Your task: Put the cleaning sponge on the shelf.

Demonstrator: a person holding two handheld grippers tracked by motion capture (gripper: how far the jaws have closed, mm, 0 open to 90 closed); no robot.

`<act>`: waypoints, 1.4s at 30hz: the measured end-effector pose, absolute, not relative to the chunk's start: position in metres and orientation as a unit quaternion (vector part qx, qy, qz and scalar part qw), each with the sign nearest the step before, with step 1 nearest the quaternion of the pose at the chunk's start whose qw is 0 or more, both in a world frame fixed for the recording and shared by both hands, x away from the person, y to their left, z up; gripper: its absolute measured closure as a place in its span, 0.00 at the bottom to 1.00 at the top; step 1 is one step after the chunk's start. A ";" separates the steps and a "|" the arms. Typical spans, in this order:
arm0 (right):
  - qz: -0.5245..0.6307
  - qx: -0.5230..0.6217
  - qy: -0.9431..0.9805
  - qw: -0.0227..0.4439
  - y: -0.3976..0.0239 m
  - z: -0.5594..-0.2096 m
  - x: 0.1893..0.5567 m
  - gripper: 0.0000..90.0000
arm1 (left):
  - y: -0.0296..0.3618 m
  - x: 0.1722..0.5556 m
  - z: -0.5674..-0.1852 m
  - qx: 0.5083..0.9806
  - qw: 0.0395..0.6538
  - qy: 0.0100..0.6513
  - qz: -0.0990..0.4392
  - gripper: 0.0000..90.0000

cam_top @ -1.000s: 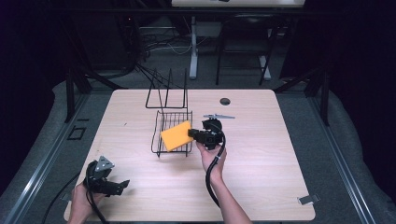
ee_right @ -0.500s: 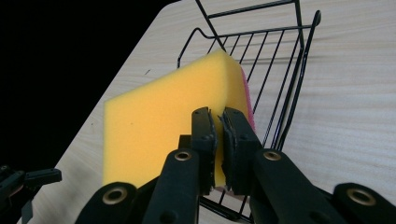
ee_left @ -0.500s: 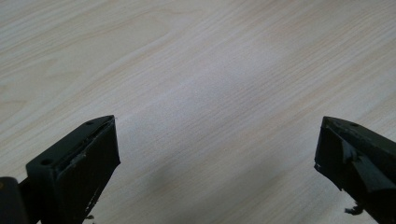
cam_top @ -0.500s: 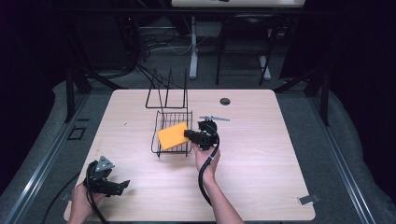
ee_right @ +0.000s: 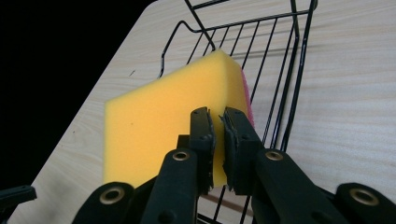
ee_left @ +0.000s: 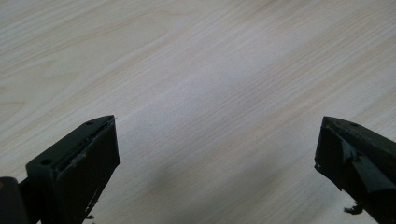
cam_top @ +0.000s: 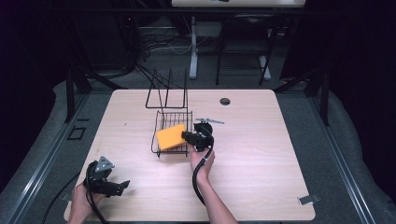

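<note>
High view: right hand over rack.

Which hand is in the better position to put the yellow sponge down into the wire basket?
The right. Its tongs are shut on the sponge, held over the wire basket. The left tongs are open and empty, low at the near left of the table, far from the basket.

Lab – bare wooden table, dark surround, cables on floor.
</note>
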State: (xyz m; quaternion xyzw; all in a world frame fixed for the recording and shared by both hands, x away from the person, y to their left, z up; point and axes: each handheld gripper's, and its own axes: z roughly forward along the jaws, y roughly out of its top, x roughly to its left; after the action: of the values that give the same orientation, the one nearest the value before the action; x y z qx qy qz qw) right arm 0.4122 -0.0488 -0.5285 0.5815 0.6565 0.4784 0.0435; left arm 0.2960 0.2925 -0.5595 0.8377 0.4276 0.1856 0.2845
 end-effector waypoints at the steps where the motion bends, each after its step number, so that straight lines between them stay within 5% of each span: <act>1: 0.478 0.582 0.657 0.042 -0.048 -0.529 0.413 0.92 | 0.292 0.296 -0.559 0.838 0.285 0.428 0.183 0.00; 20: 0.453 0.573 0.682 0.037 -0.043 -0.526 0.406 0.77 | 0.291 0.296 -0.560 0.839 0.284 0.427 0.183 0.00; 42: 0.437 0.512 0.735 0.075 -0.067 -0.494 0.379 0.29 | 0.290 0.295 -0.560 0.839 0.282 0.426 0.184 0.00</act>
State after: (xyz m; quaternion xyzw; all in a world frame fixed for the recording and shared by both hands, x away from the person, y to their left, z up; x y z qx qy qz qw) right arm 0.3793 -0.0674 -0.4943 0.5119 0.7355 0.4375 0.0752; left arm 0.2952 0.2897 -0.5601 0.8394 0.4265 0.1844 0.2820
